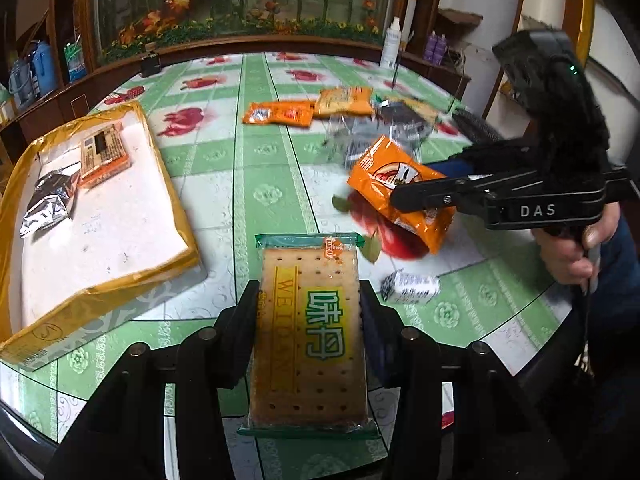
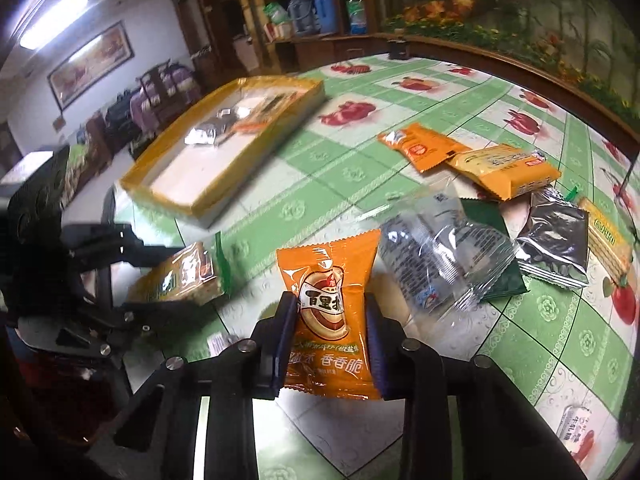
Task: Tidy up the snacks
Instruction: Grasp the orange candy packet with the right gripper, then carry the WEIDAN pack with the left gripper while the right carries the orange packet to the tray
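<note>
L tongs clamp cracker pack, angled down | R tongs pinch orange packet

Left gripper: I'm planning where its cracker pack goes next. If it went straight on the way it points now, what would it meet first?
Probably bare tablecloth. The left gripper, shut on the cracker pack, points down at the table; the tray lies left of that line, though depth is unclear.

Black tongs marked "DAS" in white, silver screws, green indicator light, dark blue sleeve.
</note>
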